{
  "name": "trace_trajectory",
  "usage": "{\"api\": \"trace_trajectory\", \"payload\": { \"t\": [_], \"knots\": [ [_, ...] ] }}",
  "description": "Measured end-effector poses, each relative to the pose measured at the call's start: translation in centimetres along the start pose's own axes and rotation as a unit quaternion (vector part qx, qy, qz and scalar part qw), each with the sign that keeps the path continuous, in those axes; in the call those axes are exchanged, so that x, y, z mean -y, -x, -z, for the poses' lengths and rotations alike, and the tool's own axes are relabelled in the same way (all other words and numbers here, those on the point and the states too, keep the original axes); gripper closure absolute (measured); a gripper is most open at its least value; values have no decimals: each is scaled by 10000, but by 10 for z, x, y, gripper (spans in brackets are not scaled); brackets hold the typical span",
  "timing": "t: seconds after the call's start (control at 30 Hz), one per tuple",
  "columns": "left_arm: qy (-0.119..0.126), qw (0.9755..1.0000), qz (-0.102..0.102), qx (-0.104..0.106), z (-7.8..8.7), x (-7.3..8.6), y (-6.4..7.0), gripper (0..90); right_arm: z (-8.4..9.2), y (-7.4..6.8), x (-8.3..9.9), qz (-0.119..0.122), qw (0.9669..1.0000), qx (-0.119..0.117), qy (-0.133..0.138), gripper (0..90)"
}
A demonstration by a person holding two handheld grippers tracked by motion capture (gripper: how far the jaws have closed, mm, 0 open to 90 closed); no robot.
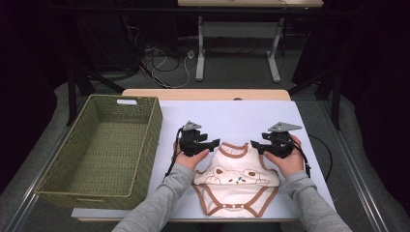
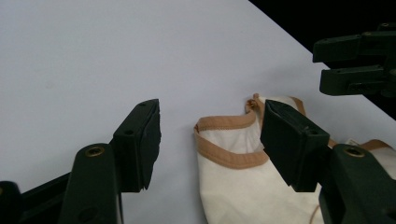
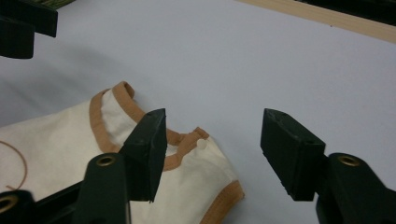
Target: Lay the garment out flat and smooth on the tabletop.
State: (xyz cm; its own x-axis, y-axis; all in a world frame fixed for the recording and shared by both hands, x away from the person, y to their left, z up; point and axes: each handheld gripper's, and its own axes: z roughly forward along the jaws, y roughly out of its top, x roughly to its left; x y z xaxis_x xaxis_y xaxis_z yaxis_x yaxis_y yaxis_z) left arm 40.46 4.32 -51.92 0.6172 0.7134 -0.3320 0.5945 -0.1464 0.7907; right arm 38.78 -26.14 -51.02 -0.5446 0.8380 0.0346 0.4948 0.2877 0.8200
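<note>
Flanking bodysuit (image 1: 236,180) collar, grippers agape

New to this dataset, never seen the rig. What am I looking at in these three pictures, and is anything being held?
There is no robot here. A person holds a two-jaw tool in each hand: the left hand-held gripper and the right hand-held gripper.

The high view comes from a fixed camera above the table. The other two views come from cameras riding on each gripper, looking along its black jaws.

On the white tabletop lies a cream baby bodysuit with brown trim and a bear print. A green woven basket sits at the table's left with nothing in it.

Nothing is held. Both grippers are open, poised at the bodysuit's shoulders, one on each side of the neckline.
</note>
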Motion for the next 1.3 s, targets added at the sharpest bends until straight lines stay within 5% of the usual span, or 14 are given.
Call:
{"api": "trace_trajectory", "payload": {
  "t": [0.13, 0.53, 0.9, 1.3],
  "knots": [
    [-75, 9998, -102, -159, -11, -2, -2, 375, -12, 9, 4, -131, 9997, 133, -177, 491],
    [-213, 9995, -126, -199, -29, -2, -10, 397, -34, 19, 14, -171, 9974, 256, -645, 593],
    [-328, 9987, -205, -318, -33, 0, -14, 396, -41, 15, 22, -189, 9943, 19, -1047, 619],
    [-366, 9983, -262, -378, -30, -1, -14, 387, -40, -4, 22, 263, 9926, 35, -1183, 793]
  ]
}}
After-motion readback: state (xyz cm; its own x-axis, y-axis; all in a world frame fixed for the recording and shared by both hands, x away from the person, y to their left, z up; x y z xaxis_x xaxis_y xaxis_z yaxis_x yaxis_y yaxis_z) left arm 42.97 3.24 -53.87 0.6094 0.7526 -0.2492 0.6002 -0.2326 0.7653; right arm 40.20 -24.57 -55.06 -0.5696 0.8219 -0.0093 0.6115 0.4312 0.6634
